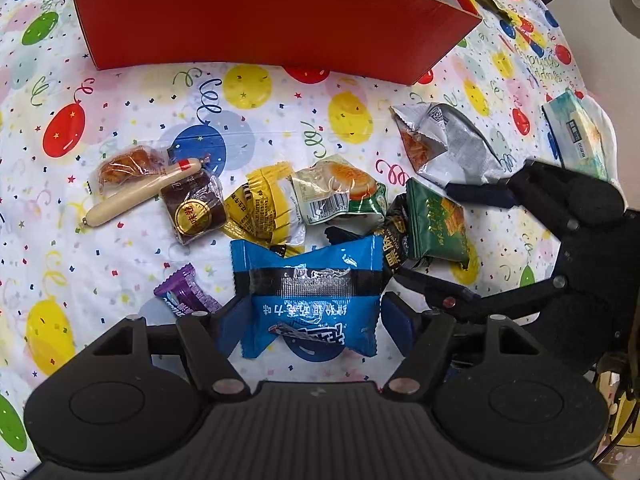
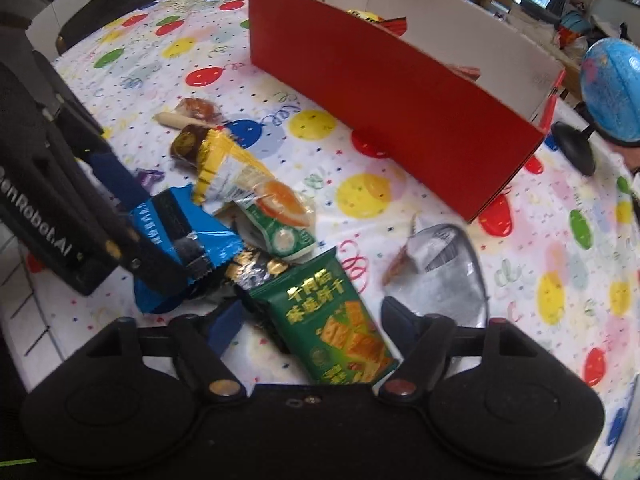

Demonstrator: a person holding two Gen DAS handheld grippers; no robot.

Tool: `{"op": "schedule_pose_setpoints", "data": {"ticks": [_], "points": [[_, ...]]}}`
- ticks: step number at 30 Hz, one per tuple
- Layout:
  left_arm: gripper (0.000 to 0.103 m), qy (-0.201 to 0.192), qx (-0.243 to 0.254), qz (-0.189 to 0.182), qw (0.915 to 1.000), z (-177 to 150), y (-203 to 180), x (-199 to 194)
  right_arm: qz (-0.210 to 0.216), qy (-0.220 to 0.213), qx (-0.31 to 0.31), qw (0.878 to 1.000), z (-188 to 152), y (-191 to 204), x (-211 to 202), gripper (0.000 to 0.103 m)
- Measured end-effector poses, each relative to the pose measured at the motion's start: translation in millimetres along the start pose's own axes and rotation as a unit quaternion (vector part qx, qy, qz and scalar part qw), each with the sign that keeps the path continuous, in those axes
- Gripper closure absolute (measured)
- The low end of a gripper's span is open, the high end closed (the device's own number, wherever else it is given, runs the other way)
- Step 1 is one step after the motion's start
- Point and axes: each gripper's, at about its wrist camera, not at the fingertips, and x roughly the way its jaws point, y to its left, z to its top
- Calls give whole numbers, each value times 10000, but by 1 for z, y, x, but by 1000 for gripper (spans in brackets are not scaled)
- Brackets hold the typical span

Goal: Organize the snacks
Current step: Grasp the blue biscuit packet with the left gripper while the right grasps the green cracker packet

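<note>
Currently on the balloon-print tablecloth (image 1: pixel 280 120): a loose heap of wrapped snacks, still outside the red box (image 1: pixel 256 16). Nearest item, a blue packet (image 1: pixel 308 300), lies flat between the fingers of the left gripper (image 1: pixel 314 320); the jaws stand apart on either side of it and the pads do not appear to press, so it is bracketed rather than gripped. Second item, a green cracker packet (image 2: pixel 336 328), lies between the spread fingers of the right gripper (image 2: pixel 312 332); no clamping is visible there either, and no firm contact can be told. Around these: a black-and-gold packet (image 1: pixel 394 240) tucked between blue and green, a green-and-white pastry packet (image 1: pixel 340 192), a yellow packet (image 1: pixel 260 208), a brown round cake (image 1: pixel 194 210), a sausage stick (image 1: pixel 144 192) resting across a clear-wrapped bun (image 1: pixel 124 168), a small purple sweet (image 1: pixel 184 292) just beside the left finger, and a silver pouch (image 1: pixel 448 144) lying apart on the right. Further out, a tissue pack (image 1: pixel 576 132) and, in the right view, a globe (image 2: pixel 612 88) on its stand. The box, seen open-topped, already holds a few wrappers against its far wall. Judged progress: early; a small share is boxed, about ten pieces remain on the cloth.
</note>
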Motion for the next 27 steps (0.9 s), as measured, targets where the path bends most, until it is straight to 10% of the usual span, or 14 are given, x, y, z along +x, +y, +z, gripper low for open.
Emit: {"op": "schedule_pose_setpoints", "data": {"ticks": [14,27], "points": [[53,-253,36,268,9993,-7,-4,-7,-551,-387,782,9947,-26,7,-22,74],[56,-545,-168,385,9976,-23,-1,-27,-1218,-931,2186,9637,-57,4,-55,92]]}}
